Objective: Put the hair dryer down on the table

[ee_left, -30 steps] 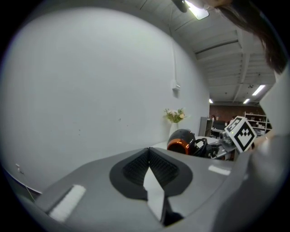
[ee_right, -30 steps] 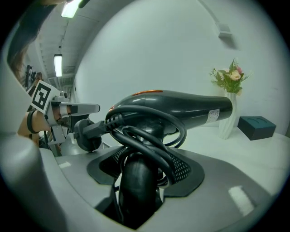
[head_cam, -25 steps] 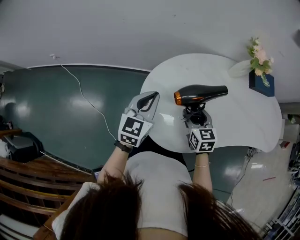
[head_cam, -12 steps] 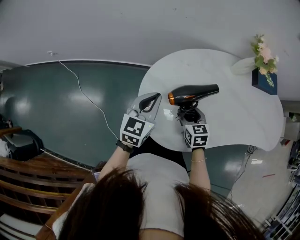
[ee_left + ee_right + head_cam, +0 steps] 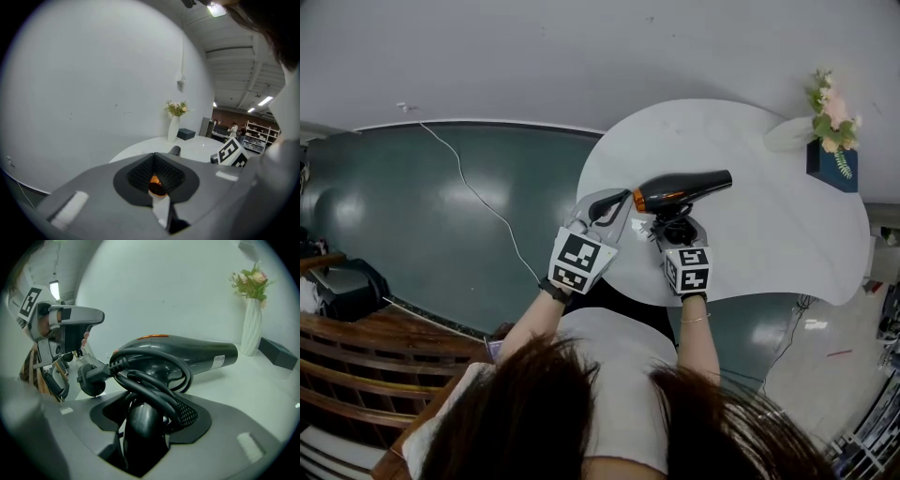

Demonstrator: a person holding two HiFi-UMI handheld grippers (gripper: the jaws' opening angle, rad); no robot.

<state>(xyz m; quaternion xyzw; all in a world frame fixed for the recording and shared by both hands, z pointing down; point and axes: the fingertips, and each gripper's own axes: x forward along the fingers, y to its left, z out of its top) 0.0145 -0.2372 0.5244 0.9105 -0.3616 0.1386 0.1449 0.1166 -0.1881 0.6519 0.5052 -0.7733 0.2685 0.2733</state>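
A black hair dryer (image 5: 686, 187) with an orange ring at its rear end hangs level over the round white table (image 5: 769, 220). My right gripper (image 5: 676, 228) is shut on its handle from the near side. In the right gripper view the dryer (image 5: 187, 351) points right, its black cord coiled round the handle and the plug (image 5: 91, 378) sticking out to the left. My left gripper (image 5: 613, 201) is shut and holds nothing; its tips sit just left of the orange end. The left gripper view (image 5: 157, 169) shows that orange end (image 5: 157, 182) through the notch between the jaws.
A white vase (image 5: 786, 137) of pink flowers and a dark blue box (image 5: 832, 165) stand at the table's far right edge. They also show in the right gripper view: vase (image 5: 251, 333), box (image 5: 279, 354). A dark green floor with a white cable (image 5: 478, 202) lies left of the table.
The right gripper has carried the dryer a little left and toward me. The left gripper has moved right, so its tips now reach the dryer's orange end.
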